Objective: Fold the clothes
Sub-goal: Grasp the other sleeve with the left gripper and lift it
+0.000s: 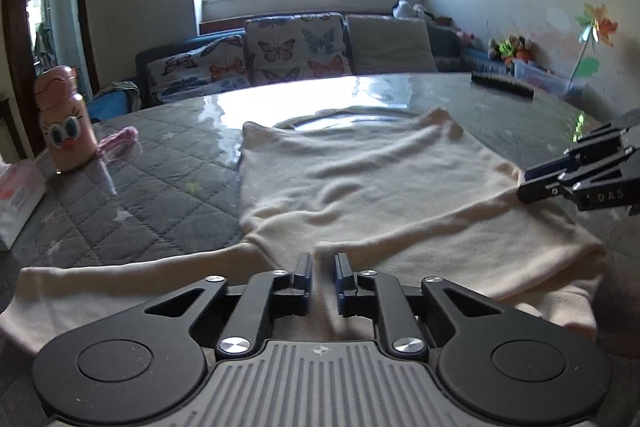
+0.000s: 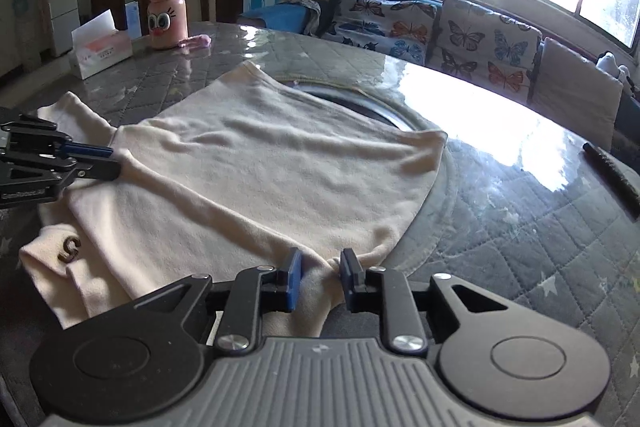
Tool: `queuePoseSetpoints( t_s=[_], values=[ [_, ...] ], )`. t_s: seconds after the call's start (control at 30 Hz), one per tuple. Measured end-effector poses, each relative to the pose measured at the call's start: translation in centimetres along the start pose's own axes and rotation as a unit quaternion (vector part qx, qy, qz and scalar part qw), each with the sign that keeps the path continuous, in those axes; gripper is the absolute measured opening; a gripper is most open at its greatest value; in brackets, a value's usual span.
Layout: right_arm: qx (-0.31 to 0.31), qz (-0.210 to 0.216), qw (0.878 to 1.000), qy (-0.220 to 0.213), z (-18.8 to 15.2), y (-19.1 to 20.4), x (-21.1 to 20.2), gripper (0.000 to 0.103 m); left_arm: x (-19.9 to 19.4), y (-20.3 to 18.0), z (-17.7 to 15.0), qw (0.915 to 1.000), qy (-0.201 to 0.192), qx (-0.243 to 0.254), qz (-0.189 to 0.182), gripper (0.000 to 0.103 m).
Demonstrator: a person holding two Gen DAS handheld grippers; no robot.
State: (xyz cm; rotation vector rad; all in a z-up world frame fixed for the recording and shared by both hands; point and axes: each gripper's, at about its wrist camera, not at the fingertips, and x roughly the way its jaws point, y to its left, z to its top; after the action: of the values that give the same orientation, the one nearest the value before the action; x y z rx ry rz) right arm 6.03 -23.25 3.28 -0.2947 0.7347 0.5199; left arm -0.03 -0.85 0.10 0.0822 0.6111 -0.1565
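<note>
Cream garment (image 1: 360, 179) is lying flat on the table (image 2: 520, 227); we are pinching a fold loosely in our right gripper (image 2: 319, 273), while our left gripper (image 1: 323, 273) is sitting slightly parted, risking slipping.

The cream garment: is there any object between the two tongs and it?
Nothing visible does. The left tongs and the right tongs are both already at the near edge of the cream garment, with cloth between their fingers. The pink bottle and tissue box stand far off.
</note>
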Motion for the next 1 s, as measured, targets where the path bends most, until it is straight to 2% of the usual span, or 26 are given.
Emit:
queuePoseSetpoints(
  t_s=[0.03,0.17,0.37,0.5,0.63,0.8,0.9,1.0],
  values=[
    [-0.005,0.003,1.0,-0.003,0.2,0.4,-0.2,0.021,-0.4,0.5,0.0,1.0,-0.004,-0.005,0.007,0.03],
    [-0.025,0.042,0.999,-0.006,1.3,2.7,-0.7,0.023,-2.0,3.0,-0.3,0.9986,-0.011,-0.034,0.039,0.044],
    [-0.062,0.125,0.99,0.006,2.6,8.0,0.7,0.023,-3.8,7.6,-1.8,0.9902,-0.001,-0.092,0.105,0.047],
    [-0.09,0.159,0.983,0.015,3.1,11.2,2.1,0.023,-4.8,10.4,-2.9,0.9812,0.005,-0.129,0.143,0.048],
    [-0.115,0.167,0.979,0.009,3.8,12.9,2.6,0.023,-5.3,12.7,-3.8,0.972,0.013,-0.161,0.17,0.049],
    [-0.098,0.163,0.982,-0.007,5.4,12.9,3.6,0.023,-5.6,14.9,-4.3,0.9596,0.011,-0.203,0.195,0.05],
    [-0.085,0.165,0.983,0.002,5.6,12.7,5.1,0.024,-5.5,15.9,-4.3,0.9528,0.012,-0.22,0.209,0.05],
    [-0.078,0.167,0.983,-0.001,5.9,12.3,4.8,0.024,-5.1,16.6,-4.1,0.9477,0.015,-0.23,0.221,0.05]
  ],
)
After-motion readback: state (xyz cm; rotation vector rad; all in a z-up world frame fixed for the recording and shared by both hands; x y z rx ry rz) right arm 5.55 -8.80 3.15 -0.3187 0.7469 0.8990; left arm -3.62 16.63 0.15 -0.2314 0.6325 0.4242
